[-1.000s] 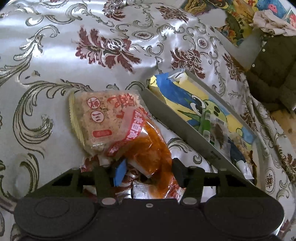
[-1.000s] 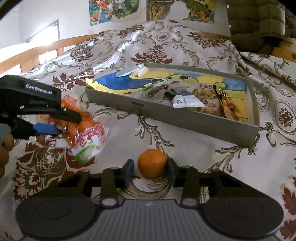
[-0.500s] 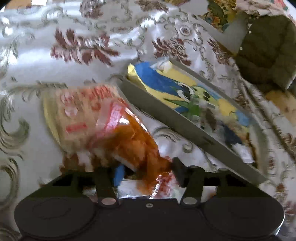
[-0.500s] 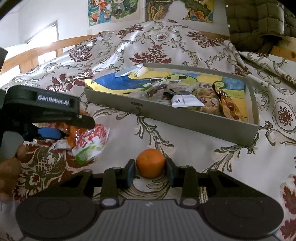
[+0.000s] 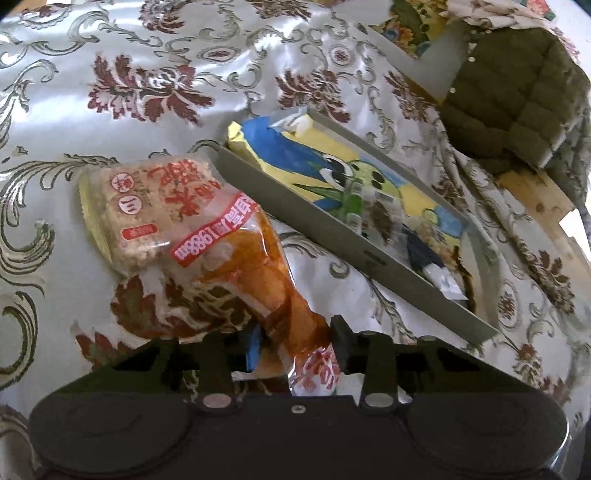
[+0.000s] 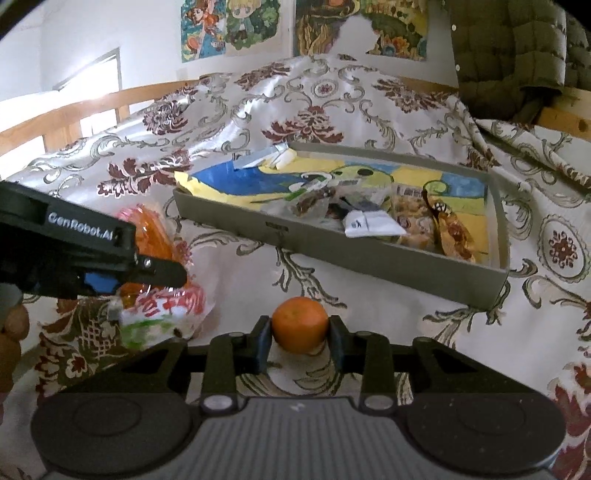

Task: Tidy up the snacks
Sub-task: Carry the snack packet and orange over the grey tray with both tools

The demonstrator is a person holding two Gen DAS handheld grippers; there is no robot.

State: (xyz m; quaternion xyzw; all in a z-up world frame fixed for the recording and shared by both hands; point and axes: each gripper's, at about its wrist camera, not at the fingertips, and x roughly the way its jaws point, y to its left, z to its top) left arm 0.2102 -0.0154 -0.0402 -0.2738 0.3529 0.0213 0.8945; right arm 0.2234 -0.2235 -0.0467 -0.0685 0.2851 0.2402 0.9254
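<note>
My left gripper (image 5: 295, 343) is shut on the end of an orange-red snack packet (image 5: 255, 266), lifted slightly off the flowered cloth. A pale rice-crisp packet (image 5: 147, 206) lies under its far end. A grey tray (image 5: 332, 236) lined with a blue and yellow cartoon sheet holds several snack packets to the right. In the right wrist view my right gripper (image 6: 299, 336) is shut on a small orange (image 6: 300, 324) resting on the cloth, in front of the tray (image 6: 369, 258). The left gripper (image 6: 110, 266) and its packet (image 6: 166, 306) show at the left.
An olive quilted jacket (image 5: 517, 85) hangs beyond the tray at the right. A wooden rail (image 6: 74, 118) runs behind the cloth at the left. Posters (image 6: 295, 26) cover the back wall.
My left gripper has closed on the orange-red packet and lifted it up and back, pulling it off the rice-crisp packet. My right gripper has closed its fingers onto the orange.
</note>
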